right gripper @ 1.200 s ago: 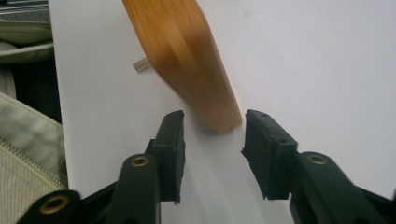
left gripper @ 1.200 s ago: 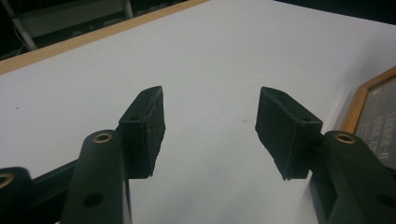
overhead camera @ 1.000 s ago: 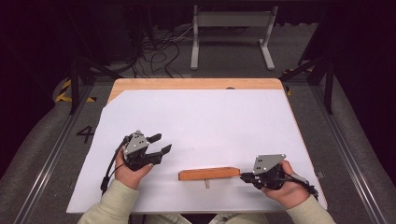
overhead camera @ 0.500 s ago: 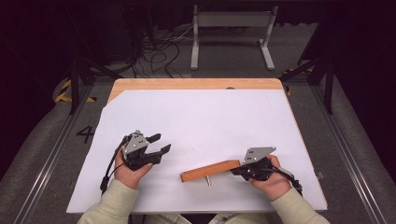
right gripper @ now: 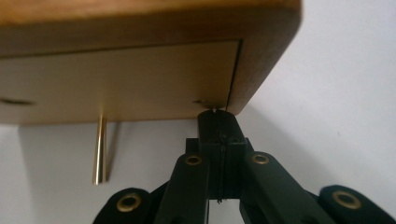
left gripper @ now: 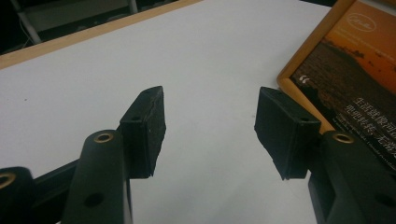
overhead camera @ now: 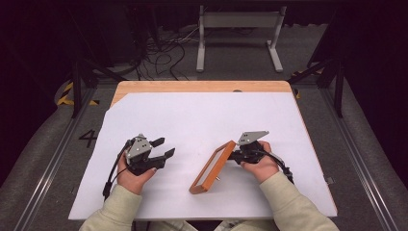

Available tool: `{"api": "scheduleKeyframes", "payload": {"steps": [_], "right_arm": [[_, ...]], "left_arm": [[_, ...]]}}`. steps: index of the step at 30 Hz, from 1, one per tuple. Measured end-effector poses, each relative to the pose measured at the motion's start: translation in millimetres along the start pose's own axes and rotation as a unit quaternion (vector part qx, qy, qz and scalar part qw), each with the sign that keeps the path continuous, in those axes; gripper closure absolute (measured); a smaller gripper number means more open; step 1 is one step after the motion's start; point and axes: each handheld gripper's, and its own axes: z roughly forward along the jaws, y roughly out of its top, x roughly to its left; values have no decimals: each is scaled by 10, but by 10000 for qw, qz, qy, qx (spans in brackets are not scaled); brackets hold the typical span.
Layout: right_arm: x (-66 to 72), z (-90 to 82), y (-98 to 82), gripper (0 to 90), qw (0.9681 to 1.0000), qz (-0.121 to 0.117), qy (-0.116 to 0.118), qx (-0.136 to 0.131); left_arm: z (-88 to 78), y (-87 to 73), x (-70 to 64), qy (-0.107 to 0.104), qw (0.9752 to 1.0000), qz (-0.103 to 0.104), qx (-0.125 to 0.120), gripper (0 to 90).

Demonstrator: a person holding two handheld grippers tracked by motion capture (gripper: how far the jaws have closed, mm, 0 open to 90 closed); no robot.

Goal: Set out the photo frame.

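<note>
I saw the picture frame (overhead camera: pixel 212 167) as warm, smooth wood with a soft satin sheen, its rounded edge catching a little light in the right gripper view. Its back panel (right gripper: pixel 116 79) looked like matt pale board, and a thin brass-coloured metal peg (right gripper: pixel 99 149) shone beneath it. The print (left gripper: pixel 355 79) behind the front read glossy. My left tool (left gripper: pixel 210 135) had matt black pads (left gripper: pixel 145 130), slightly rough (scuffed along the edges), on smooth black plastic arms with brass-coloured eyelets. The worktop (overhead camera: pixel 202 86) showed pale bare wood at its far edge, under a matt white sheet (overhead camera: pixel 202 120) like paper. My sleeves (overhead camera: pixel 115 211) looked like soft cream cloth.
</note>
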Motion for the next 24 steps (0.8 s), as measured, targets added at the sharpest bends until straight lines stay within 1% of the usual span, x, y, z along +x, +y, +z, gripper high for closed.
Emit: {"api": "scheduleKeyframes", "payload": {"steps": [2, 3, 4, 5, 7, 8, 9, 10, 11, 13, 14, 17, 19, 21, 24], "right_arm": [[-29, 61, 47, 900, 10000, 26, 29, -50], [-46, 92, 65, 900, 9999, 55, 62, -116], [-46, 92, 65, 900, 9999, 55, 62, -116], [-67, 134, 85, 900, 9997, 141, 133, -139], [-94, 210, 128, 900, 9998, 148, 138, -81], [-94, 210, 128, 900, 9998, 148, 138, -81], [-103, 265, 169, 900, 9997, 142, 173, -63], [-97, 330, 230, 900, 9997, 89, 222, -77], [-92, 360, 259, 900, 9997, 53, 237, -74], [-87, 383, 281, 900, 9996, 35, 257, -63], [-91, 447, 337, 900, 9994, -19, 331, -55], [-103, 526, 409, 900, 9992, -27, 394, -29], [-92, 577, 463, 900, 9990, -136, 422, -30], [-79, 588, 490, 900, 9991, -221, 356, 9], [-78, 564, 492, 900, 9993, -231, 289, 29]], "left_arm": [[2, -2, -2, -3, 10000, -16, 5, 433], [2, -2, -2, -3, 10000, -14, 5, 433], [2, -2, -2, -3, 10000, -14, 5, 433], [2, -2, -1, -2, 10000, -12, 7, 433], [3, -4, 6, 15, 10000, 4, 24, 433], [3, -4, 6, 15, 10000, 4, 24, 433], [4, -6, 9, 20, 10000, 11, 26, 433], [5, -7, 8, 13, 10000, -9, 27, 434], [6, -9, 10, 14, 10000, -17, 25, 434], [5, -11, 17, 28, 10000, -2, 35, 434], [4, -12, 19, 28, 10000, -3, 36, 434], [1, -13, 24, 25, 10000, -16, 26, 434], [-5, -14, 29, 35, 10000, -22, 20, 434], [-10, -17, 38, 29, 10000, -38, 5, 435], [-17, -21, 46, 44, 10000, -45, 7, 434]]}}
